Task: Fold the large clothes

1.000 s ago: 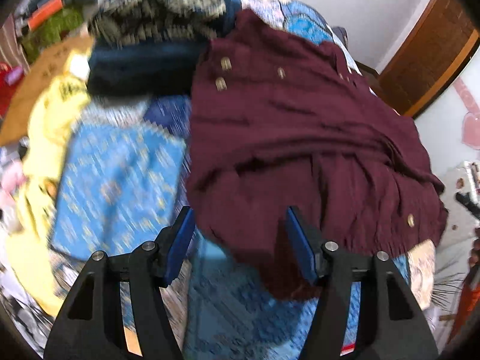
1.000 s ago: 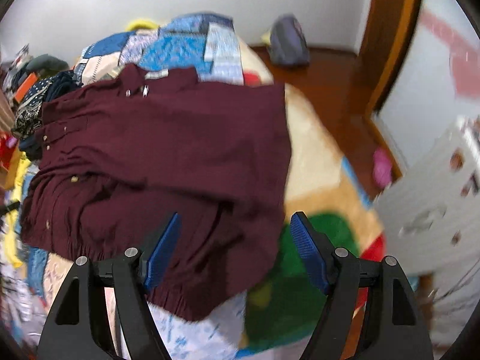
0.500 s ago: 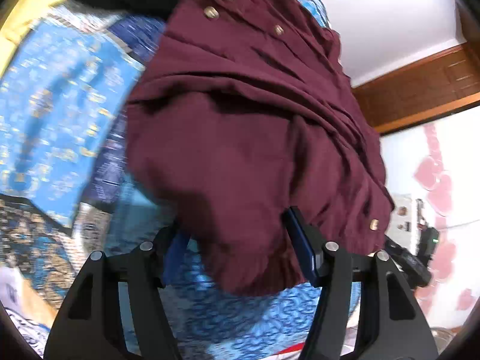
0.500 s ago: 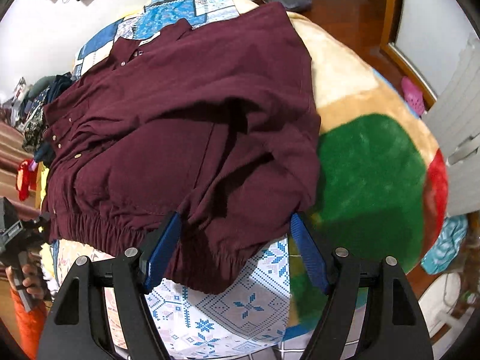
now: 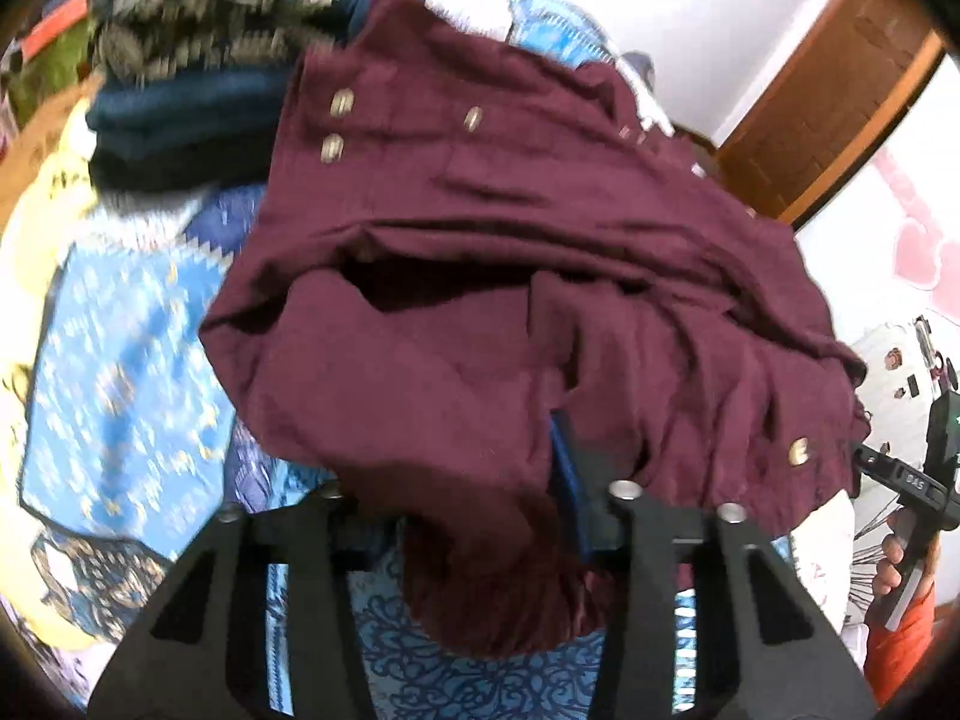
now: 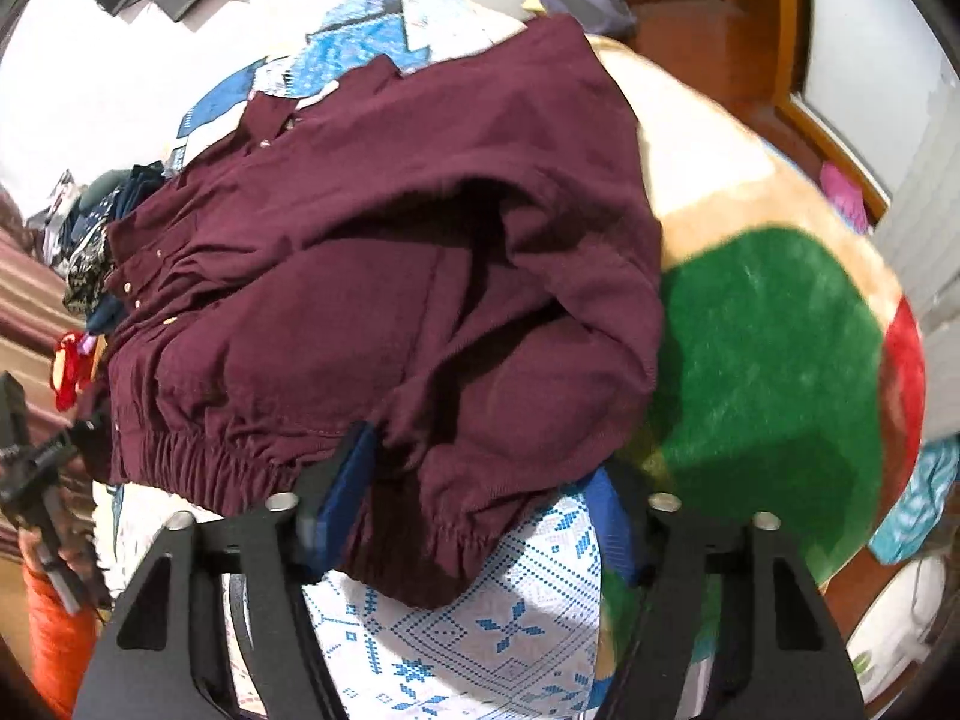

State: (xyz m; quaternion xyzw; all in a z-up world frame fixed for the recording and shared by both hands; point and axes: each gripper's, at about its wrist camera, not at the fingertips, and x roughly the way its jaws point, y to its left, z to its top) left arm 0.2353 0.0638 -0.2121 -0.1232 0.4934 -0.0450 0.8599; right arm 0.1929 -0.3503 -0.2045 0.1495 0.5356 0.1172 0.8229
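1. The maroon shirt (image 5: 480, 276) is lying spread across the bed (image 6: 768, 348), filling the middle of both wrist views, with its collar toward the top of the frame and its gathered hem toward the bottom, right at the fingers
2. The left hand-held gripper (image 5: 474, 480) is sitting at the lower centre of its view; its jaws have just been closing, and the hem is bunched between them, draping over and hiding the left finger while the blue pad (image 5: 567, 480) of the other one is pressing into the cloth, so it appears to be gripping the hem
3. The right hand-held gripper (image 6: 480, 498) is sitting at the lower centre of its view; its jaws have also just been closing, with the elasticated hem corner lying between the two blue pads (image 6: 345, 492), though a clear gap is showing at the right-hand pad, so whether it is gripping yet cannot be told
4. The shirt's long axis is running from hem to collar, straight away from both hand-held grippers toward the top of each frame, and each one is holding its own end of the hem, so neither is nearer than the other
5. Judging from this, the coming move is likely depending on carrying the hem up along that axis toward the collar, with both hem corners kept level
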